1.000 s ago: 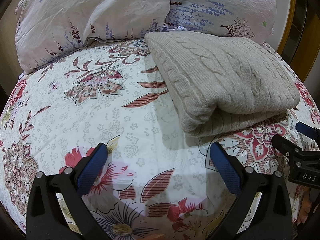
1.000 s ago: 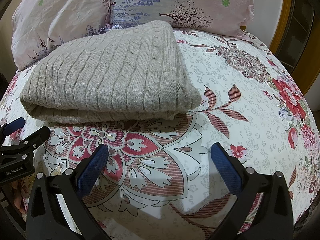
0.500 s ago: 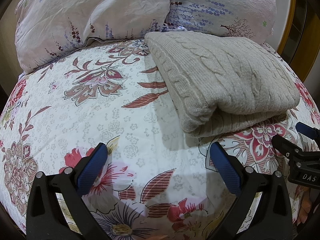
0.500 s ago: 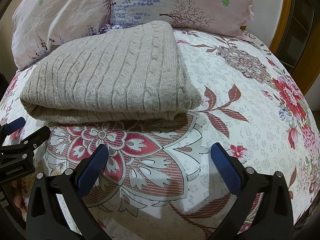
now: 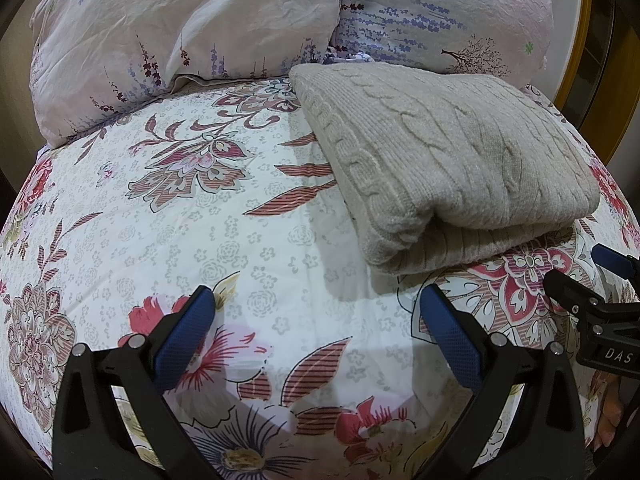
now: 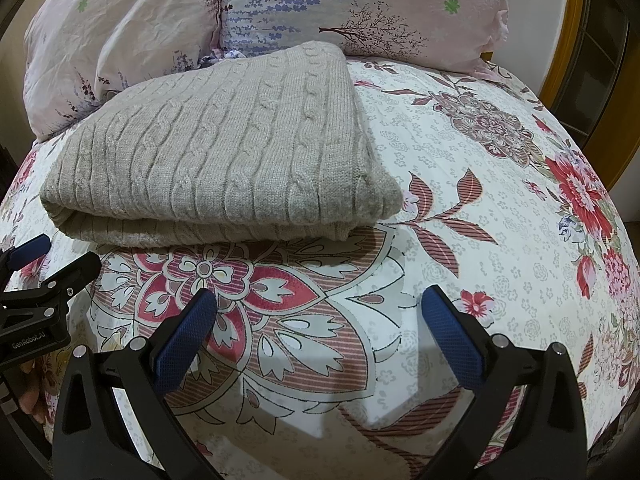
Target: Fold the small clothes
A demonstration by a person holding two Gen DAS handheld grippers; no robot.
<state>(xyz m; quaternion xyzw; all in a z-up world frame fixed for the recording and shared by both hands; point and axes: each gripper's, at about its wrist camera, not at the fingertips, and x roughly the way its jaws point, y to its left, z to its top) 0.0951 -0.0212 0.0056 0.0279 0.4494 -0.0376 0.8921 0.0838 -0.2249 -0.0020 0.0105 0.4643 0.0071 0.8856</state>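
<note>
Left wrist view: beige sweater (image 5: 444, 160) lies folded, upper right of frame, on the bedspread (image 5: 180, 220); left gripper (image 5: 316, 326) and right gripper (image 6: 320, 324) both spread wide, empty, below it; fold looks finished, next move probably only smoothing or stopping.

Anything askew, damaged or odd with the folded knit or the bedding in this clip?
Nothing stands out. The beige knit sweater lies folded in a neat rectangle on the floral bedsheet, its far end against the pillows. Both tongs, left and right, are open, holding nothing.
</note>
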